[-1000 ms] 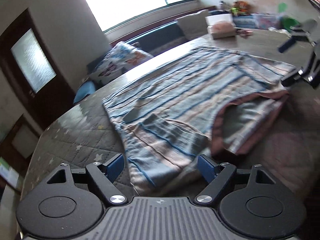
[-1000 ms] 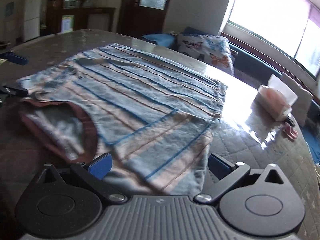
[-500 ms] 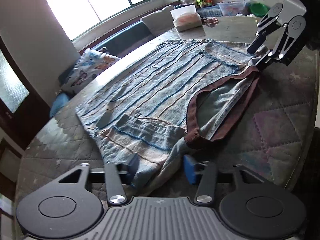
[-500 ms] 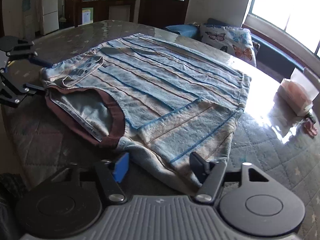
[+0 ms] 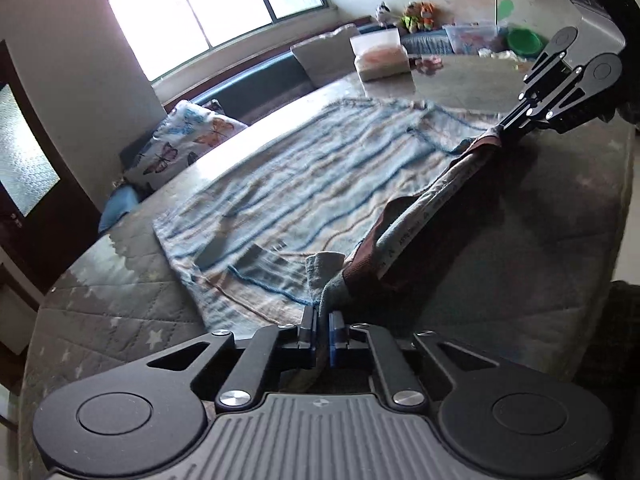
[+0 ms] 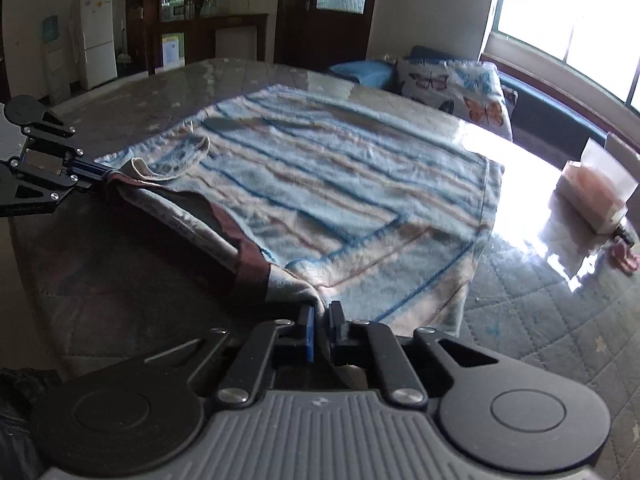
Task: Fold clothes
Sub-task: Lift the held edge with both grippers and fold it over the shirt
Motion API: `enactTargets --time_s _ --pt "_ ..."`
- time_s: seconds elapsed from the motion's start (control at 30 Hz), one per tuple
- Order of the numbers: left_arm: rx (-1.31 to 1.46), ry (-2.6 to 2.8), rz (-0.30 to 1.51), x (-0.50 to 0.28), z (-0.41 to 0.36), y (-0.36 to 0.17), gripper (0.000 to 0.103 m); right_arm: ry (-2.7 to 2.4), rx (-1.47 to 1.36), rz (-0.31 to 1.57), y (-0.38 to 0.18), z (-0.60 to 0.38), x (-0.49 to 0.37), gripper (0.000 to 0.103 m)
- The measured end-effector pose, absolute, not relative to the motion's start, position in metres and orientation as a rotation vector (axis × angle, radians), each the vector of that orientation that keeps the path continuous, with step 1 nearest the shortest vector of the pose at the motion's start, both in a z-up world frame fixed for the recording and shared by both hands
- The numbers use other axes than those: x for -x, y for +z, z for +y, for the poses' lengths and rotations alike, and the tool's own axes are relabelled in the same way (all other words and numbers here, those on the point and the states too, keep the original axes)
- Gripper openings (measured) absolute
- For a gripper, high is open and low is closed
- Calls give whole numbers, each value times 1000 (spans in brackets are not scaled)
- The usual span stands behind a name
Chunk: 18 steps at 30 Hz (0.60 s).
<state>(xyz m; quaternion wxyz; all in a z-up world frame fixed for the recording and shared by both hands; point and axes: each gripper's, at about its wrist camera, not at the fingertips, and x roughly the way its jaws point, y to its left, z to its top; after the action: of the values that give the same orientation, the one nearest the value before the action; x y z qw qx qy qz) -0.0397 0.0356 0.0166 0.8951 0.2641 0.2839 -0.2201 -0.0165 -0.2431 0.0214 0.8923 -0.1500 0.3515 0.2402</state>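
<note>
Two claws: both clenched on the shirt's near edge, one at each end of the collar side.
Left claw point(image 5: 322, 326): closed on a grey-blue bunch of cloth w/ brown trim just beyond it; cloth is pinched between the pads.
Right claw point(image 6: 320, 326): closed likewise on the opposite corner; seen from the left cam at point(image 5: 505, 128), gripping by the brown band.
Shirt point(image 5: 304, 184): striped blue/peach knit, spread flat on the quilted counter point(image 5: 520, 248); near edge is lifted and pulled taut btwn the claws, rest lies on the surface.
Collar band point(image 6: 250, 268): brown, stretched along the raised edge, inside label visible.
Done so far: garment laid out, both corners gripped, edge raised off the counter.
Left to do: no fold is laid yet, judged from the flat body; edge prob. to be carried toward the far hem, then further folds.
Nearby: tissue box point(image 6: 592, 196) and butterfly pillow point(image 5: 188, 144), well apart from the shirt.
</note>
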Motion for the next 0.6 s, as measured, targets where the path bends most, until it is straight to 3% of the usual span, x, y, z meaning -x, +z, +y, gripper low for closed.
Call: enactTargets --time_s 0.33,0.6 --pt "-570 -417 446 94 45 69 6 518 329 612 83 -251 78 4" --pt "-622 -363 357 23 35 88 5 498 395 501 119 -240 40 4"
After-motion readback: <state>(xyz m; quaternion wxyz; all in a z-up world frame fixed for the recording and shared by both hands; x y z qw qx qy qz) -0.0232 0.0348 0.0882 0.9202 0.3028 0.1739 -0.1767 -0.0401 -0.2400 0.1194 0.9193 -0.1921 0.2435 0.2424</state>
